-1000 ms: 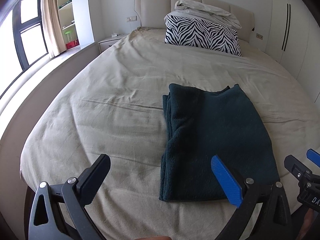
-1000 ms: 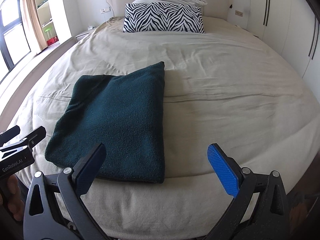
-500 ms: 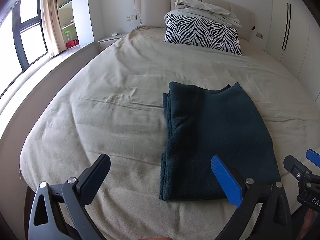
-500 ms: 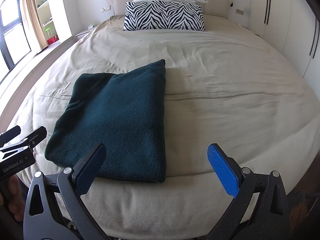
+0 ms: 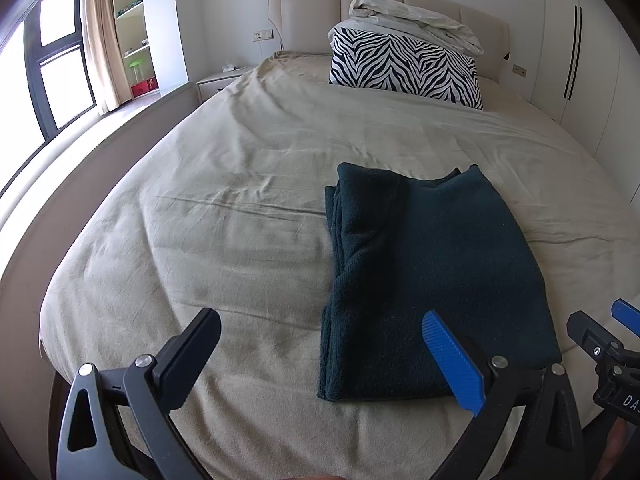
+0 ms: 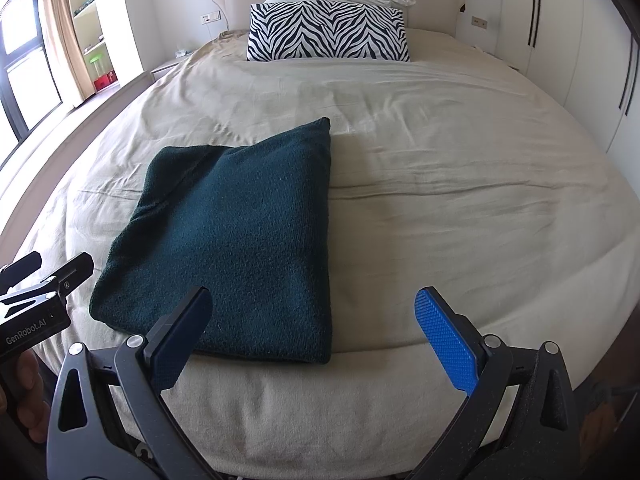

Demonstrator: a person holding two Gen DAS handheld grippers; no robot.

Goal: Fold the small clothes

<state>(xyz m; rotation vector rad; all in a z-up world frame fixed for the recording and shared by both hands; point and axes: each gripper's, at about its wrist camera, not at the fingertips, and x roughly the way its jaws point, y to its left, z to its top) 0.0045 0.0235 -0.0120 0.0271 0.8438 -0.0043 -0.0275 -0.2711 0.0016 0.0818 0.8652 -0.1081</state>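
A dark teal garment (image 5: pixel 432 280) lies folded in a flat rectangle on the beige bed sheet (image 5: pixel 224 240), near the bed's front edge. It also shows in the right wrist view (image 6: pixel 236 244). My left gripper (image 5: pixel 320 344) is open and empty, held above the front edge just left of the garment's near corner. My right gripper (image 6: pixel 312 320) is open and empty, held over the garment's near right corner. Each gripper shows at the edge of the other's view.
A zebra-print pillow (image 5: pixel 404 66) with a crumpled white duvet (image 5: pixel 416 20) on top leans on the headboard. A nightstand (image 5: pixel 218 80) and window are at the left. White wardrobe doors (image 6: pixel 580 52) line the right wall.
None in the left wrist view. The right gripper has crept slightly forward, so the garment sits a little lower in its view.
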